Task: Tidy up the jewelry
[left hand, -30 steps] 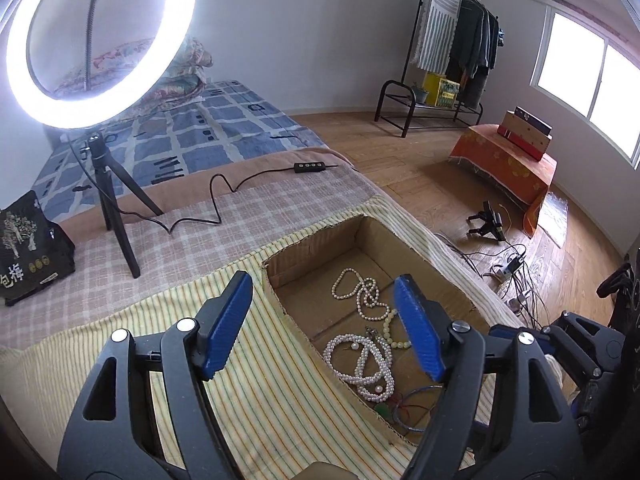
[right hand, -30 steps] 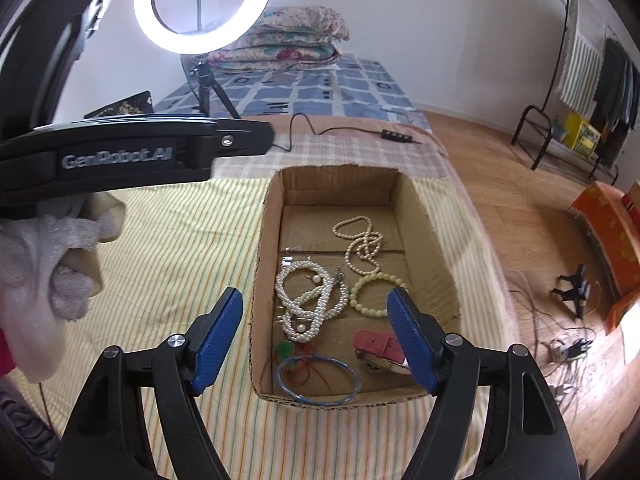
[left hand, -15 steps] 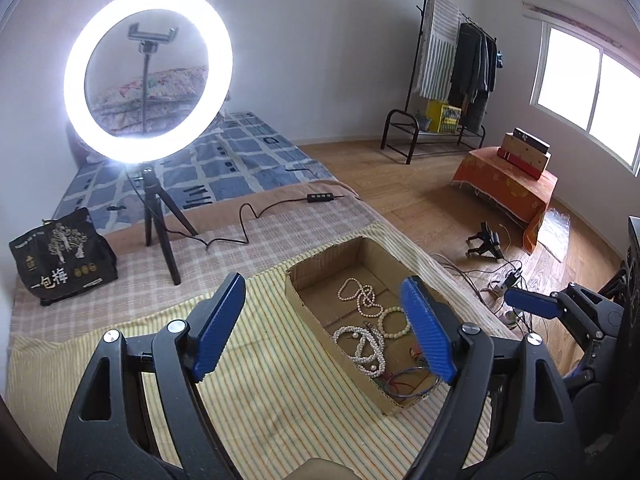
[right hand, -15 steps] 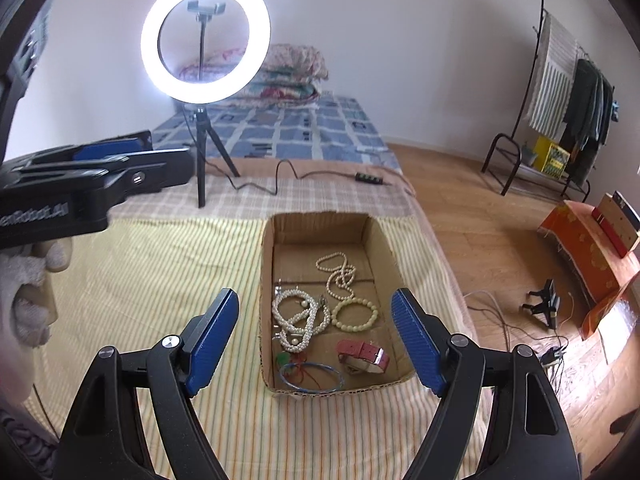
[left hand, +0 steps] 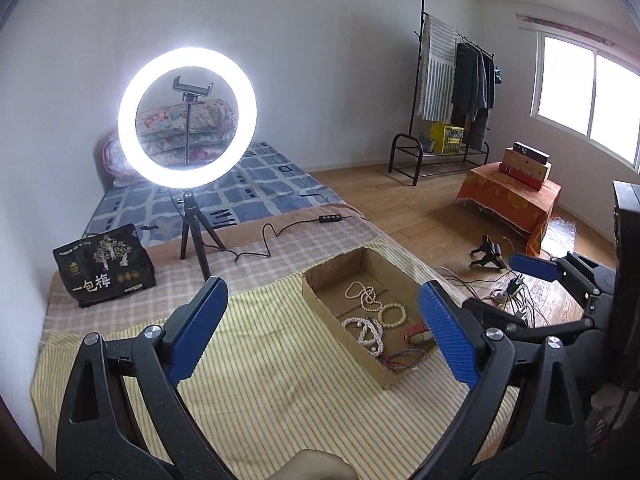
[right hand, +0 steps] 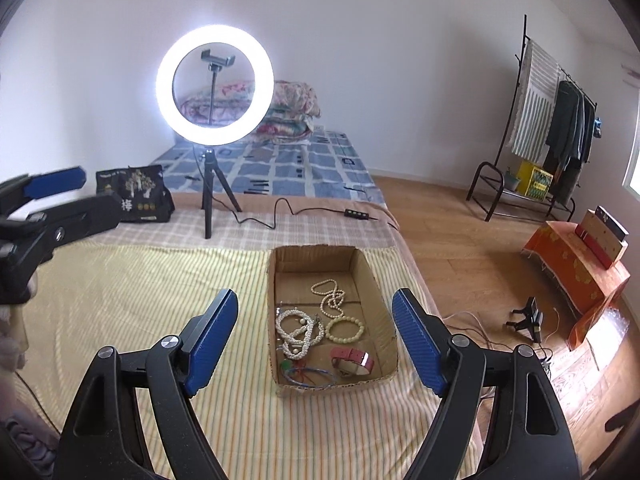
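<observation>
An open cardboard box (right hand: pixel 382 304) (left hand: pixel 320 300) sits on the striped yellow cloth (right hand: pixel 140 300). Inside lie a thin pearl necklace (right hand: pixel 330 298), a coiled pearl strand (right hand: pixel 298 330) (left hand: pixel 366 330), a cream bead bracelet (right hand: pixel 345 328) (left hand: pixel 392 315), a pink watch (right hand: pixel 352 360) and a blue bangle with a green bit (right hand: pixel 310 376). My right gripper (right hand: pixel 314 344) is open and empty, held above and in front of the box. My left gripper (left hand: pixel 322 332) is open and empty, raised to the left of the box; it also shows at the left edge of the right wrist view (right hand: pixel 52 192).
A lit ring light on a tripod (right hand: pixel 214 88) stands behind the cloth, with its cable and switch (right hand: pixel 356 214) trailing right. A black printed bag (right hand: pixel 134 194) sits at the back left. The bed's right edge drops to a wooden floor with cables (right hand: pixel 528 320).
Both grippers have pulled up and back from the box, so it looks smaller and farther. The jewelry has not moved. Both grippers stay open.
</observation>
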Available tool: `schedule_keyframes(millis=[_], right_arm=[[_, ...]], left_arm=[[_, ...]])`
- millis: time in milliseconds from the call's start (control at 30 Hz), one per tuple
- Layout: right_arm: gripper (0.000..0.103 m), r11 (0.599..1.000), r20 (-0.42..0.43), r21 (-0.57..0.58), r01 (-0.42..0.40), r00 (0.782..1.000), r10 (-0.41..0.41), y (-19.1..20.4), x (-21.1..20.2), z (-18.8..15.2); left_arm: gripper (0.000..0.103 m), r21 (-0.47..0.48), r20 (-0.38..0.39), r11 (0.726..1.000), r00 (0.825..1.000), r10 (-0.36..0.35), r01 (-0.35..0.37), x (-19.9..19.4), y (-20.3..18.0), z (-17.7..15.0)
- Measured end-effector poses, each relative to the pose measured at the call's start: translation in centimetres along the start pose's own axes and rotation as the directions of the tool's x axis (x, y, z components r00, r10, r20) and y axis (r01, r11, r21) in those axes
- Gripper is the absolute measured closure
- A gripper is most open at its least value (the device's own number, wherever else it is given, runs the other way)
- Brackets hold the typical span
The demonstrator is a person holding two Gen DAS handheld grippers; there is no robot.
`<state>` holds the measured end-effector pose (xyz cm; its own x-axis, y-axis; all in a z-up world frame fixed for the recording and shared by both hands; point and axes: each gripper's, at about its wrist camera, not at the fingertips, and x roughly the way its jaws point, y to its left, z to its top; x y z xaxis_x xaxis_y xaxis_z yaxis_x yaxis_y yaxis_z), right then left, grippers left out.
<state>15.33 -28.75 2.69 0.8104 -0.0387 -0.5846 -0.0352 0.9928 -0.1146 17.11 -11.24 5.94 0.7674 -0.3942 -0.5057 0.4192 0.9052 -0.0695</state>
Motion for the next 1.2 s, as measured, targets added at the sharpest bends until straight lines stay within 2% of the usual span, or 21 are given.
schedule_keyframes(millis=[233,333,533,733,933,1200], right_arm=[[0.023,1.000,0.047,0.012,0.010,0.999,-0.011,0.5,-2.0,-0.5],[0.020,0.999,0.070,0.026,0.019,0.997,-0.021,0.5,-2.5,-0.9],[0.019,0.997,0.087,0.072,0.021,0.996,-0.027,-0.2,-2.8,-1.4],[0.019,0.992,0.100,0.122,0.041,0.994,-0.053,-1.3,-2.4,-1.8],[0.019,0.989,0.095,0.122,0.078,0.991,-0.090,-1.8,-1.7,-2.5],[0.019,0.990,0.086,0.116,0.080,0.992,-0.090,-1.6,-1.2,-2.8]], left_arm=[[0.000,0.002,0.010,0.999,0.999,0.039,-0.039,-2.7,-0.5,-1.6],[0.000,0.004,0.020,0.999,0.998,0.051,-0.051,-3.6,-0.8,-2.1],[0.000,-0.004,0.050,0.997,0.996,0.073,-0.073,-5.0,-0.9,-3.0],[0.000,0.027,0.063,0.996,0.994,0.085,-0.087,-5.1,-1.4,-3.9],[0.000,0.037,0.054,0.996,0.995,0.081,-0.083,-4.9,-1.5,-4.3],[0.000,0.063,0.037,0.994,0.996,0.086,-0.089,-4.1,-2.0,-5.0]])
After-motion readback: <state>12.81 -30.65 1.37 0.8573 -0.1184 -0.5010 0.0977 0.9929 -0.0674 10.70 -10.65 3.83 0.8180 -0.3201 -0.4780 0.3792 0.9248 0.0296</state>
